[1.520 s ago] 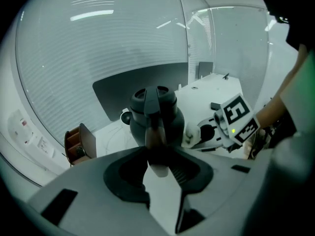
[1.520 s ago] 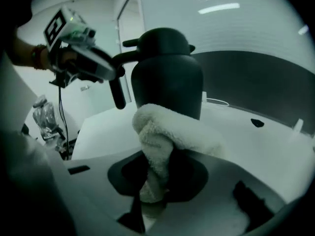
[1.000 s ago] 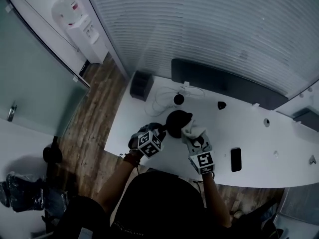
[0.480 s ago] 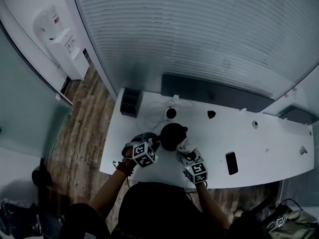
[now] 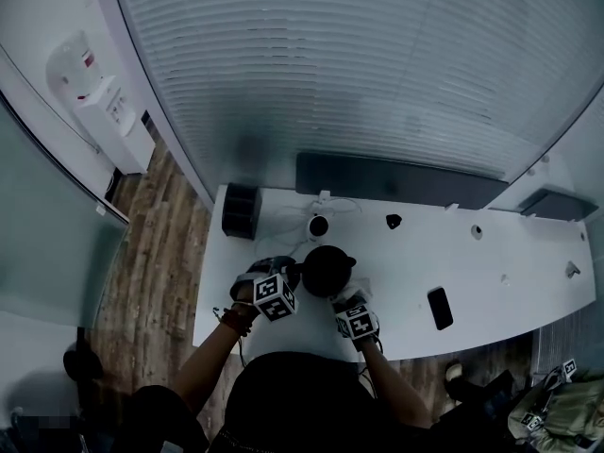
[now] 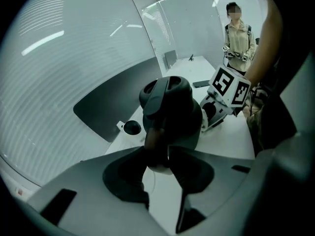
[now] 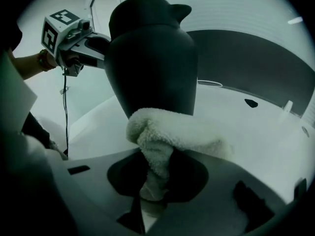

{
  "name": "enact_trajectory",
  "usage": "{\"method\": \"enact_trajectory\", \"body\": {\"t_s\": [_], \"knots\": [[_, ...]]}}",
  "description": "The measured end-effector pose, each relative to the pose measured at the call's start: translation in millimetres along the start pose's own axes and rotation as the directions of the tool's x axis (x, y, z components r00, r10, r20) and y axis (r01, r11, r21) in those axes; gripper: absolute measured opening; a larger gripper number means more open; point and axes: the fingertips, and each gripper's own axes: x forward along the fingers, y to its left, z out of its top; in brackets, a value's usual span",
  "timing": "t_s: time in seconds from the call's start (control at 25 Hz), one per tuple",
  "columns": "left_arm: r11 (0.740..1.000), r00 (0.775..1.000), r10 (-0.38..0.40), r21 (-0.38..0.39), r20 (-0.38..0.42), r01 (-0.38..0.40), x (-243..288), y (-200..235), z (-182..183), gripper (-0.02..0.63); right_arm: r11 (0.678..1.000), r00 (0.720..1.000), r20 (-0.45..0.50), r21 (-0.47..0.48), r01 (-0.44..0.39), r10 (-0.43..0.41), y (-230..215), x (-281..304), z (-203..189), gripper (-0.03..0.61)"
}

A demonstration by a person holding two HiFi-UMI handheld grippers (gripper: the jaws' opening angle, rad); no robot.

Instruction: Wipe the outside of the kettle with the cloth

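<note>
A black kettle (image 5: 327,268) (image 7: 152,58) (image 6: 172,114) stands upright on the white table (image 5: 491,300), close to its near edge. My left gripper (image 5: 286,279) (image 6: 157,154) is shut on the kettle's handle from the left side. My right gripper (image 5: 347,302) (image 7: 155,181) is shut on a white fluffy cloth (image 7: 172,136) (image 5: 353,293), and the cloth is pressed against the lower front of the kettle body. The spout points away to the right in the right gripper view.
The kettle's round base (image 5: 318,225) with its cord lies behind the kettle. A black phone (image 5: 439,308) lies to the right. A long dark panel (image 5: 396,179) runs along the table's back edge. A dark bin (image 5: 240,211) stands at the left end. A person (image 6: 238,33) stands far off.
The head view has shifted, so the table sits lower and smaller in the picture. My right gripper with the cloth has slid down from the kettle's upper right side to its lower near side.
</note>
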Motion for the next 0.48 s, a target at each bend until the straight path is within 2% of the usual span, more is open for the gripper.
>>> {"method": "enact_trajectory", "body": {"t_s": [0.08, 0.2, 0.28, 0.36, 0.4, 0.48], "knots": [[1.000, 1.000, -0.017, 0.009, 0.005, 0.017, 0.0, -1.0, 1.5, 0.143, 0.999, 1.000, -0.002, -0.044, -0.001, 0.001, 0.5, -13.6, 2.8, 0.066], [0.999, 0.999, -0.044, 0.032, 0.016, 0.044, 0.1, -2.2, 1.4, 0.143, 0.995, 0.988, 0.143, -0.073, 0.074, -0.063, 3.6, -67.2, 27.6, 0.066], [0.998, 0.999, -0.050, 0.041, 0.018, 0.049, 0.4, 1.1, 0.4, 0.143, 0.988, 0.951, 0.297, -0.091, 0.121, -0.089, 9.3, -109.0, 62.8, 0.066], [0.998, 0.999, -0.041, 0.048, 0.009, 0.041, 2.2, 6.7, 1.4, 0.143, 0.974, 0.905, 0.417, -0.156, 0.163, -0.085, 15.4, -140.2, 107.0, 0.066], [0.998, 0.999, -0.035, 0.049, 0.006, 0.034, 3.6, 9.1, 1.5, 0.143, 0.966, 0.891, 0.448, -0.186, 0.179, -0.079, 16.8, -146.4, 124.9, 0.066], [0.999, 1.000, -0.027, 0.037, 0.005, 0.027, 6.2, 11.0, -1.6, 0.143, 0.960, 0.887, 0.458, -0.216, 0.178, -0.061, 17.5, -140.7, 143.9, 0.066]]}}
